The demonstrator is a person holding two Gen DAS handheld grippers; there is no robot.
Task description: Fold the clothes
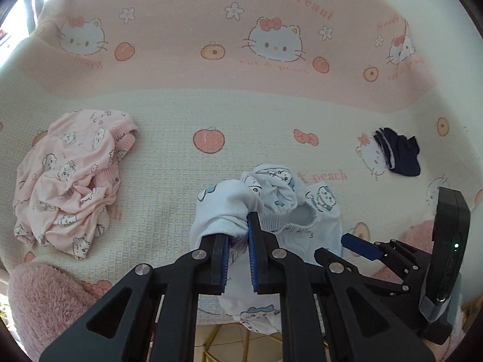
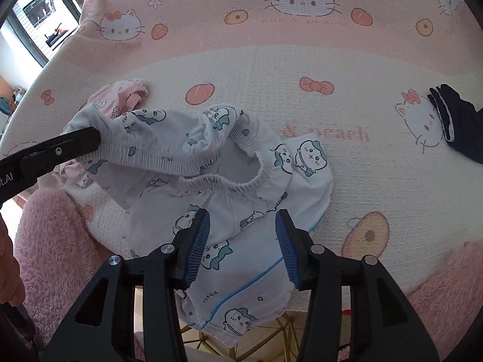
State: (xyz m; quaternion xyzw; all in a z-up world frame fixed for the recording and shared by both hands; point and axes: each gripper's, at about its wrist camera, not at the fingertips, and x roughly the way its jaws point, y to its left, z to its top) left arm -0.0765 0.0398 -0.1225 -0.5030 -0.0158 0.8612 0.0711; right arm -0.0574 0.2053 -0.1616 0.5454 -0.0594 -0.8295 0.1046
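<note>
I'm working over the blanket (image 1: 169,163), cream with a pink band, printed with cats and peaches, which covers the whole surface. On it lie 3 garments: a crumpled pink pyjama piece (image 1: 69,181) to the left, the white shorts (image 2: 241,187) with blue cartoon print near the front edge, and a small dark garment (image 1: 398,157) well apart to the right.

The shorts are the piece in hand, waistband gaping open, lower part hanging over the table edge. My left gripper (image 1: 238,229) is pinched tight on a bunched fold of the shorts at the waistband's left end. My right gripper (image 2: 241,229) stands spread above the cloth just below the waistband, nothing between its pads.

I judge this as laying out, before any fold. Next I'd want the right jaws to close on the waistband's other end, so I can pull it straight and flat.
</note>
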